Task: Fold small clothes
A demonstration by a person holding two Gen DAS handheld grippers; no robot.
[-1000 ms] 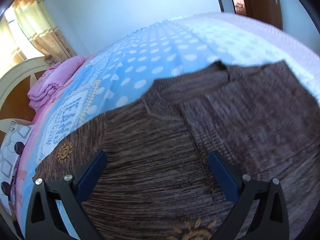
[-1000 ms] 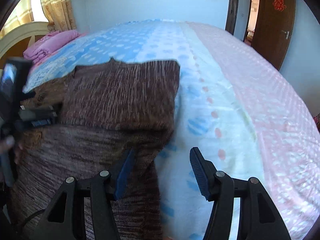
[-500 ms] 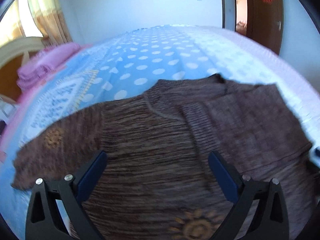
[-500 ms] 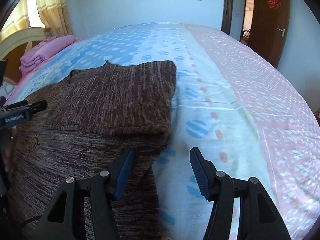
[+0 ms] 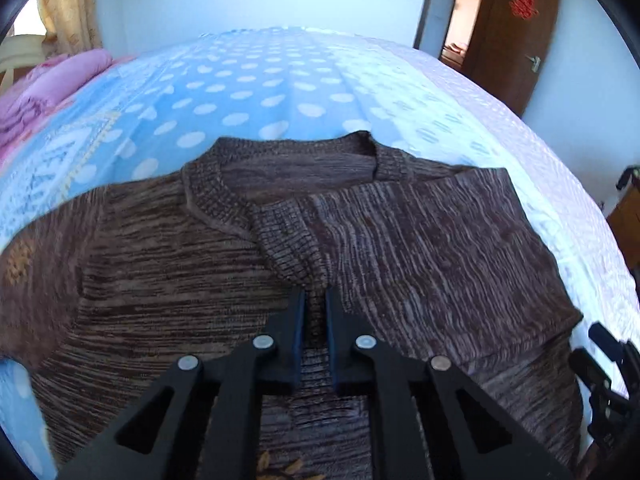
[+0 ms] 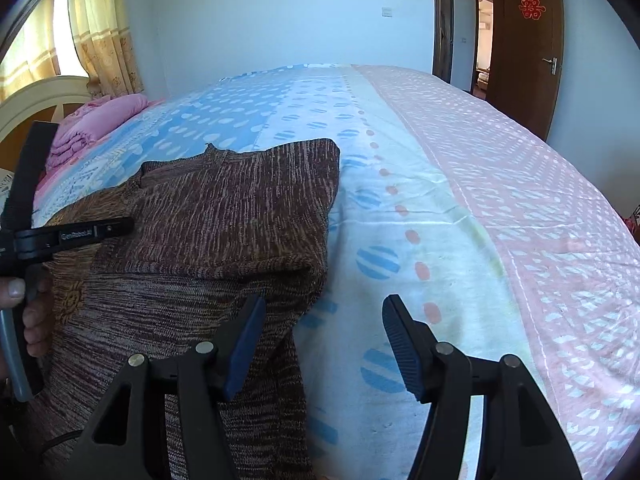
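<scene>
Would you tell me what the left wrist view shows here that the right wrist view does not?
Only the left wrist view shows the left gripper pinching the cuff of the folded sleeve, with the whole collar.
Only the right wrist view shows the right gripper open above the sweater's edge, plus the curtain.
Both show the brown sweater, bedsheet, pink blanket and door.

Sweater [image 5: 400, 248]: coarse brown marled knit, matt, with ribbed collar and cuff. Bedsheet [image 6: 460, 208]: smooth printed cotton-like cloth, faintly creased. Left gripper [image 5: 316, 320] and right gripper [image 6: 322, 340]: matt black plastic, blue ridged pads, bright metal pins. Door [image 6: 524, 44]: glossy dark wood.
</scene>
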